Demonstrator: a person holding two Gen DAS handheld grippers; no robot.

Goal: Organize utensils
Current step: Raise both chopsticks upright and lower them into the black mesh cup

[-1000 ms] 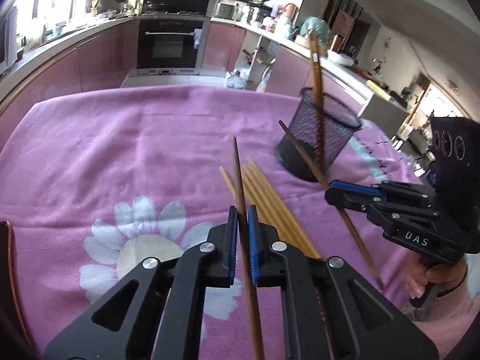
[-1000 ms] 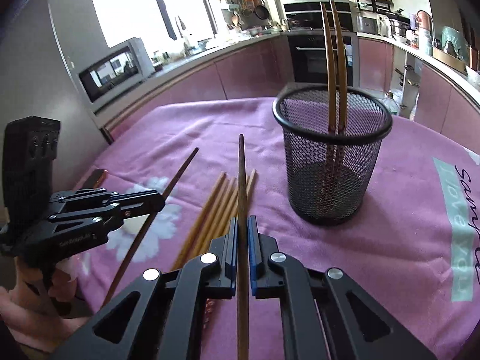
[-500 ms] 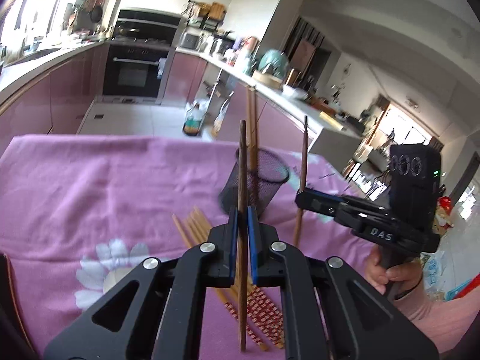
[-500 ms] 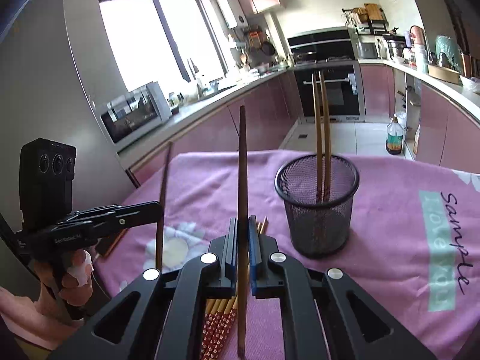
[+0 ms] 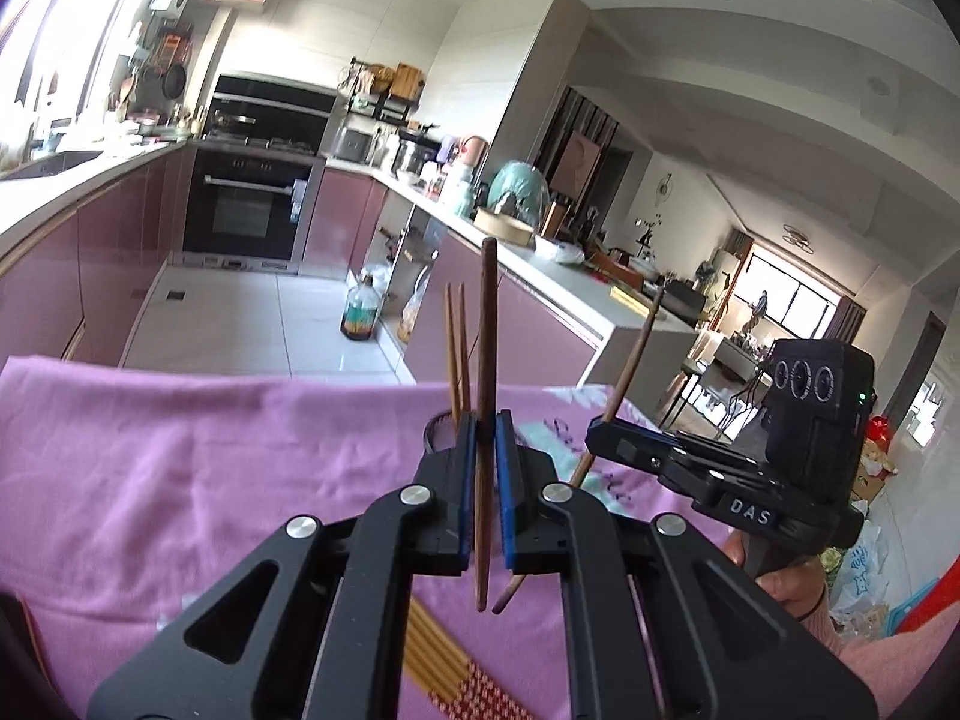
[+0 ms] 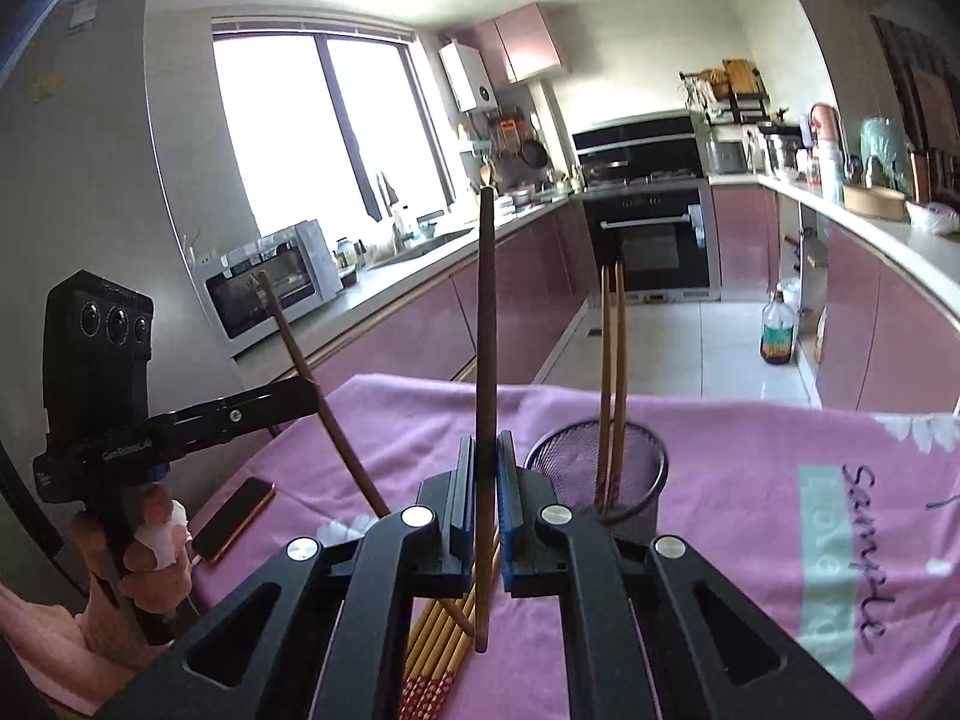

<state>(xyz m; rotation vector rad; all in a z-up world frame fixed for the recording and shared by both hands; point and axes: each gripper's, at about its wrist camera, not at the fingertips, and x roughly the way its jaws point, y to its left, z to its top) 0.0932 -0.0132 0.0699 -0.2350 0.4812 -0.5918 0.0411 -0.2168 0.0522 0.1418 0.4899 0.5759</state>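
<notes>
In the left wrist view, the mesh holder (image 5: 437,427) is almost all hidden behind the left gripper (image 5: 486,438). The loose chopsticks (image 6: 447,654) below the right gripper (image 6: 486,450) are partly covered.

Right tool (image 6: 485,468) clamps a dark chopstick (image 6: 485,324) upright beside the mesh holder (image 6: 636,468).

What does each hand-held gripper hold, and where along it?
Each holds one dark chopstick, gripped low on its shaft: left hand-held gripper and right hand-held gripper.
</notes>
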